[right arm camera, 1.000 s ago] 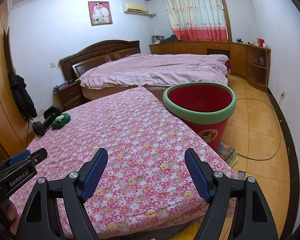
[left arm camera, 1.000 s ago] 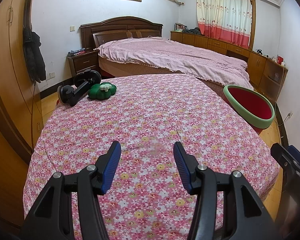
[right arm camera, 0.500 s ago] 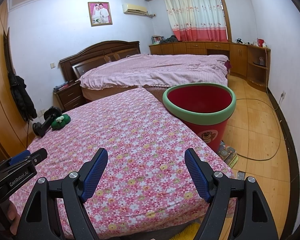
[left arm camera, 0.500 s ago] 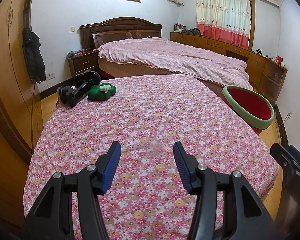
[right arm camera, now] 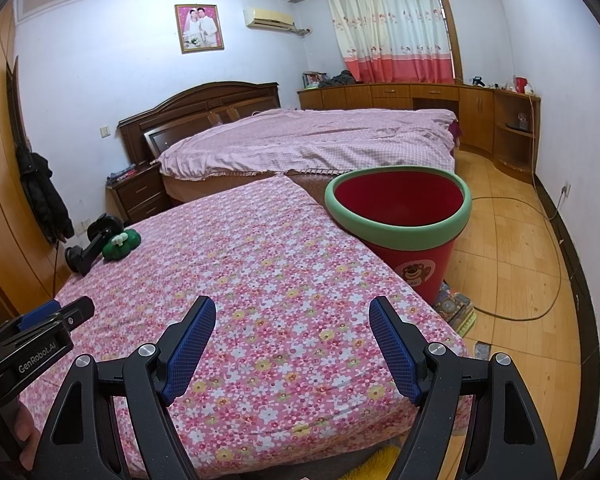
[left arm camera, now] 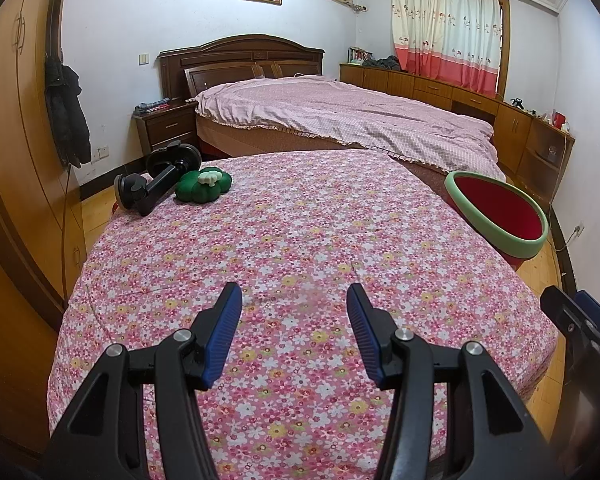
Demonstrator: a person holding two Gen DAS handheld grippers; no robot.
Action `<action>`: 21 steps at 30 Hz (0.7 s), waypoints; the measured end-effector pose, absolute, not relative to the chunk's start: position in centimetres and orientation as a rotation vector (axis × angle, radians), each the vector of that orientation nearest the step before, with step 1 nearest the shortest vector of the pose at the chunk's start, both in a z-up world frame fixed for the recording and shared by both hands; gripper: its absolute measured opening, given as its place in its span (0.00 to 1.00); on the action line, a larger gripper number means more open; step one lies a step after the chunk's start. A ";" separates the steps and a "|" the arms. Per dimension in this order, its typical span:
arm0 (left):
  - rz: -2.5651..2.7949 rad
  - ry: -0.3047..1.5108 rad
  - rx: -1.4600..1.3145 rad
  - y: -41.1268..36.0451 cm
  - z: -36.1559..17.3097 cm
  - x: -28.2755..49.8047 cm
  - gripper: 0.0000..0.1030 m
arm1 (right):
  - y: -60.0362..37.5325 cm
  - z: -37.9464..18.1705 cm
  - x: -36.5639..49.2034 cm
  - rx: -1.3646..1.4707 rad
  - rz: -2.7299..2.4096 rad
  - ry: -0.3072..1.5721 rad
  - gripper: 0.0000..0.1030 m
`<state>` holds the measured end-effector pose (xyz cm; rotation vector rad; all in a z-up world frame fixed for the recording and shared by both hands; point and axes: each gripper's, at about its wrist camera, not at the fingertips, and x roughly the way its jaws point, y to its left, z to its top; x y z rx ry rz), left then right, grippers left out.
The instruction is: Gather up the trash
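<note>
A red bin with a green rim [right arm camera: 398, 216] stands on the floor at the right side of a table covered in pink flowered cloth [right arm camera: 260, 280]; it also shows in the left wrist view [left arm camera: 496, 216]. My left gripper [left arm camera: 294, 308] is open and empty above the near part of the cloth. My right gripper [right arm camera: 292, 320] is open and empty over the cloth's near right part. The left gripper's body [right arm camera: 32, 340] shows at the left edge of the right wrist view. A green plush thing [left arm camera: 204, 186] and a black dumbbell-like object [left arm camera: 156, 178] lie at the far left corner.
A bed with a pink quilt [left arm camera: 340, 120] stands behind the table. A wardrobe [left arm camera: 16, 140] with a hung black coat is at the left. Low wooden cabinets [right arm camera: 440, 112] line the far wall. A cable [right arm camera: 540, 240] lies on the wooden floor at the right.
Both views have barely shifted; the grippers stay open and nothing on the cloth has moved.
</note>
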<state>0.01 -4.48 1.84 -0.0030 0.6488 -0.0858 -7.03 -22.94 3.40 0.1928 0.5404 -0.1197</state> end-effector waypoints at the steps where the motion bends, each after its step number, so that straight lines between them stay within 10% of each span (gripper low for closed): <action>1: -0.086 0.649 -0.003 -4.5 1.8 0.0 0.53 | -23.0 3.4 -7.0 0.193 -0.119 0.540 0.78; 21: -0.088 0.641 -0.010 -4.2 2.1 0.0 0.53 | -22.8 3.5 -7.2 0.182 -0.132 0.525 0.78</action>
